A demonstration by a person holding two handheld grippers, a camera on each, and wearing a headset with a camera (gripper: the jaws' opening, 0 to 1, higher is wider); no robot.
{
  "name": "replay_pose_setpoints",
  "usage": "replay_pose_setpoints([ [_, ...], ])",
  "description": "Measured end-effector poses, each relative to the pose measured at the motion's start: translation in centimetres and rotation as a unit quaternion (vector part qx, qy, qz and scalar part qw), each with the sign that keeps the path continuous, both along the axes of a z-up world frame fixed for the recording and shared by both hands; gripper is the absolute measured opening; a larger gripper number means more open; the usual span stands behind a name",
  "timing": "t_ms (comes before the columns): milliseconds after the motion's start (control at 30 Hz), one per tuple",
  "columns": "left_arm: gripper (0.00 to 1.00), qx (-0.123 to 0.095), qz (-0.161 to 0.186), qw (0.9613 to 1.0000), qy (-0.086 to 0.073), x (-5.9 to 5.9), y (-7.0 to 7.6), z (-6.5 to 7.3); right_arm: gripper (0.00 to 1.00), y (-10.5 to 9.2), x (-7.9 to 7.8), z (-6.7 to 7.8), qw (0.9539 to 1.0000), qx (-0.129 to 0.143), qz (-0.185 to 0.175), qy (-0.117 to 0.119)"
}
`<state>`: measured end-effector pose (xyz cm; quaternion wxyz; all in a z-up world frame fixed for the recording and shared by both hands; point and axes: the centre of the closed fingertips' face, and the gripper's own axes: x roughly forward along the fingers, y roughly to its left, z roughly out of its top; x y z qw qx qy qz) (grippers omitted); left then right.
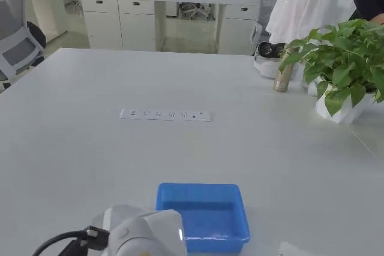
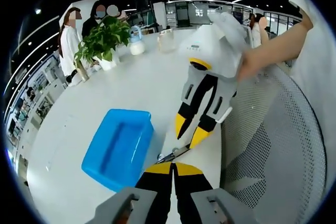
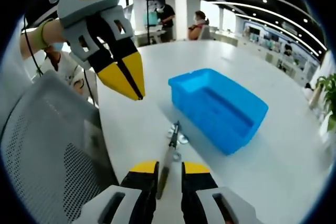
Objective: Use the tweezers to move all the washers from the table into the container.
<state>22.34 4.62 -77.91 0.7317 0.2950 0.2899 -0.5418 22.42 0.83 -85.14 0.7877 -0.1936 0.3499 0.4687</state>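
Washers, small silver rings (image 3: 181, 139), all lie outside your empty blue plastic container (image 3: 218, 109); your right gripper (image 3: 169, 167) pinches slim metal tweezers (image 3: 170, 148), left gripper (image 3: 135, 86) closed empty.

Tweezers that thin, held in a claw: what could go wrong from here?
The thin metal tweezers, clamped in the right claw, might twist or slip when pressed down. The small metal washers lie flat on the white table, fairly near its edge; a nudge could flick one off. The blue plastic container has a raised wall, so a washer might drop while being lifted over it.
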Motion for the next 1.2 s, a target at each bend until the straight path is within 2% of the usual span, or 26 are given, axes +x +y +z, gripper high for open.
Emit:
replay_pose_setpoints([
  [200,0.0,-0.013,0.01,0.9998,-0.007,0.1,0.0,0.8,0.12,0.1,0.0,-1.5,0.9982,-0.056,0.021,-0.009],
  [333,0.01,-0.023,0.017,0.9996,-0.008,0.2,0.0,1.1,0.09,0.3,-0.3,-1.7,0.9982,-0.054,0.025,-0.001],
  [367,0.02,-0.026,0.018,0.9995,-0.007,0.2,0.0,1.2,0.07,0.3,-0.3,-1.5,0.998,-0.055,0.028,-0.01],
  [500,0.03,-0.031,0.02,0.9992,-0.011,0.2,-0.1,1.2,0.03,0.1,-0.1,-1.4,0.9979,-0.061,0.022,-0.008],
  [667,0.03,-0.026,0.016,0.9994,-0.015,0.1,0.0,1.0,0.02,0.2,-0.2,-0.5,0.9991,-0.036,0.02,0.002],
  [767,0.04,-0.024,0.009,0.9995,-0.016,0.0,-0.1,0.9,0.02,0.0,-0.3,0.8,0.9982,-0.044,0.038,-0.019],
  [800,0.04,-0.022,0.006,0.9996,-0.016,0.0,-0.1,0.8,0.02,0.0,-0.2,1.7,0.9965,-0.05,0.054,-0.039],
  [833,0.05,-0.02,0.002,0.9997,-0.016,-0.1,-0.1,0.7,0.02,0.1,-0.3,2.3,0.9954,-0.055,0.063,-0.047],
  [933,0.08,-0.009,-0.017,0.9995,-0.026,-0.1,-0.5,0.5,0.02,0.2,-0.4,3.8,0.986,-0.09,0.107,-0.09],
  [1000,0.09,-0.005,-0.025,0.9992,-0.029,-0.1,-0.9,0.5,0.02,0.3,-0.4,4.7,0.9695,-0.132,0.158,-0.134],
  [1033,0.1,-0.004,-0.03,0.9991,-0.03,0.0,-1.1,0.5,0.02,0.0,-0.2,5.1,0.952,-0.175,0.188,-0.167],
  [1067,0.1,-0.004,-0.033,0.9991,-0.028,0.0,-1.3,0.5,0.02,-0.1,-0.1,5.4,0.937,-0.206,0.209,-0.189],
  [1100,0.11,-0.009,-0.034,0.9992,-0.019,0.0,-1.5,0.5,0.02,-0.2,-0.1,5.6,0.9094,-0.248,0.247,-0.224],
  [1133,0.12,-0.014,-0.029,0.9995,-0.007,0.0,-1.6,0.5,0.02,-0.2,0.1,5.7,0.8904,-0.27,0.268,-0.249],
  [1167,0.13,-0.019,-0.021,0.9995,0.012,0.0,-1.7,0.4,0.02,0.0,0.0,5.9,0.8686,-0.288,0.295,-0.275],
  [1200,0.14,-0.02,-0.02,0.9995,0.015,0.1,-1.7,0.4,0.02,0.2,-0.2,6.0,0.8578,-0.291,0.313,-0.286],
])
